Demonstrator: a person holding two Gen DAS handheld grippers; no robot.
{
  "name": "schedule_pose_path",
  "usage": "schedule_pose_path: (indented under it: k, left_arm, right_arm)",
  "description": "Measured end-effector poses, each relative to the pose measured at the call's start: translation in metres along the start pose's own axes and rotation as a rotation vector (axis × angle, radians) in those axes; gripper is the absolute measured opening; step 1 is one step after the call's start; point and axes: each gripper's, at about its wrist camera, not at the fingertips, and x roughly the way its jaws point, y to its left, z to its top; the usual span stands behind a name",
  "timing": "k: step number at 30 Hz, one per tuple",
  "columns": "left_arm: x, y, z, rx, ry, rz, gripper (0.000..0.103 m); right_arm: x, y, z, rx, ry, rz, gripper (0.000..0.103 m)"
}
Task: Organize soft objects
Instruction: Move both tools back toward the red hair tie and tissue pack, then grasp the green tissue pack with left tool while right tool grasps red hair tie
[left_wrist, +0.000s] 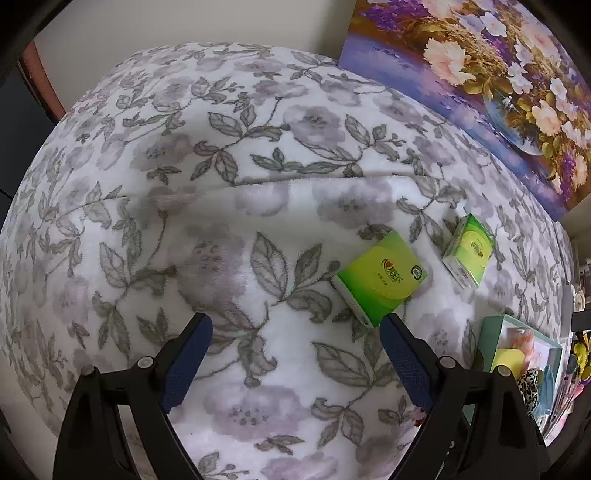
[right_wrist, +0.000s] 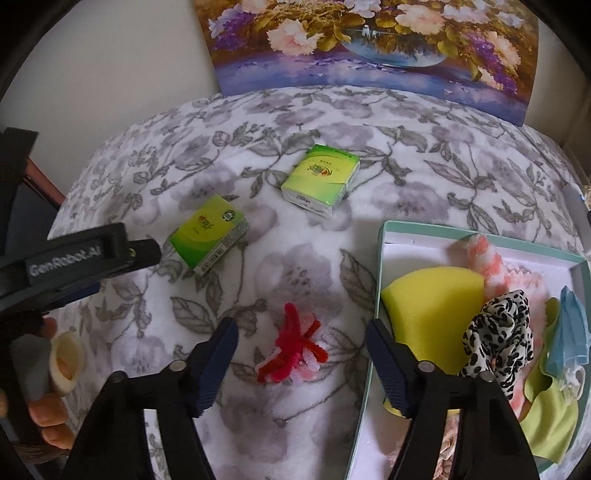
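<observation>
Two green tissue packs lie on the floral blanket: a near pack and a far pack. A red and pink pipe-cleaner bundle lies between the fingers of my right gripper, which is open and empty just above it. My left gripper is open and empty, its right finger close to the near pack; it shows from the side in the right wrist view. The teal-rimmed box holds a yellow sponge, a leopard scrunchie and cloths.
A floral blanket covers the whole surface. A flower painting leans on the wall behind. A striped pink cloth and blue and green cloths lie in the box. A hand holds the left gripper at the lower left.
</observation>
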Motion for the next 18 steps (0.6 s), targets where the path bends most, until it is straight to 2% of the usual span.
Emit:
schedule_pose_path:
  k: [4,11,18]
  left_arm:
    - [0.002,-0.004,-0.001,0.014,0.0,-0.007,0.092]
    - [0.013,-0.012,-0.003,0.038,0.027,-0.046,0.092]
    - [0.023,-0.022,0.0,0.058,-0.008,-0.061,0.092]
  right_arm:
    - [0.006,0.004,-0.001,-0.012,0.017,-0.001,0.069]
    - [0.022,0.009,-0.007,-0.031,0.06,0.001,0.067]
    - [0.033,0.008,-0.009,-0.032,0.086,0.001,0.06]
